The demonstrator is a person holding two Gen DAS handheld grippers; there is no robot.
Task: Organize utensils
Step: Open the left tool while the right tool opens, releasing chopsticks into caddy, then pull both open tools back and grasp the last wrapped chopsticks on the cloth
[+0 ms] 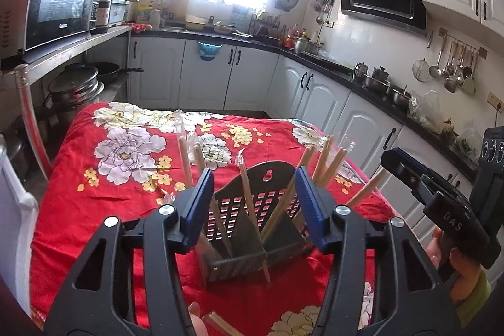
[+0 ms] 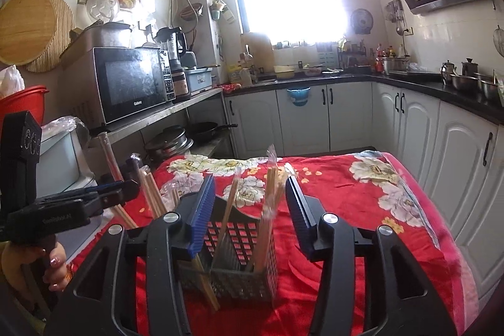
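A black perforated utensil holder (image 1: 252, 229) stands on the red floral tablecloth (image 1: 126, 178), close in front of both grippers. Several wooden chopsticks in clear sleeves (image 1: 249, 194) lean in its compartments. It also shows in the right wrist view (image 2: 239, 254) with chopsticks (image 2: 267, 210) upright in it. My left gripper (image 1: 253, 203) is open and empty, its blue pads on either side of the holder. My right gripper (image 2: 249, 216) is open and empty just above the holder. The right gripper's body (image 1: 441, 197) shows at the left view's right edge.
The table (image 2: 378, 210) sits in a kitchen. A microwave (image 2: 132, 84) stands on a metal shelf at the left, with pots (image 2: 170, 144) below it. White cabinets (image 2: 456, 153) and a dark counter run along the back and right. A loose chopstick pair (image 1: 220, 323) lies near the front edge.
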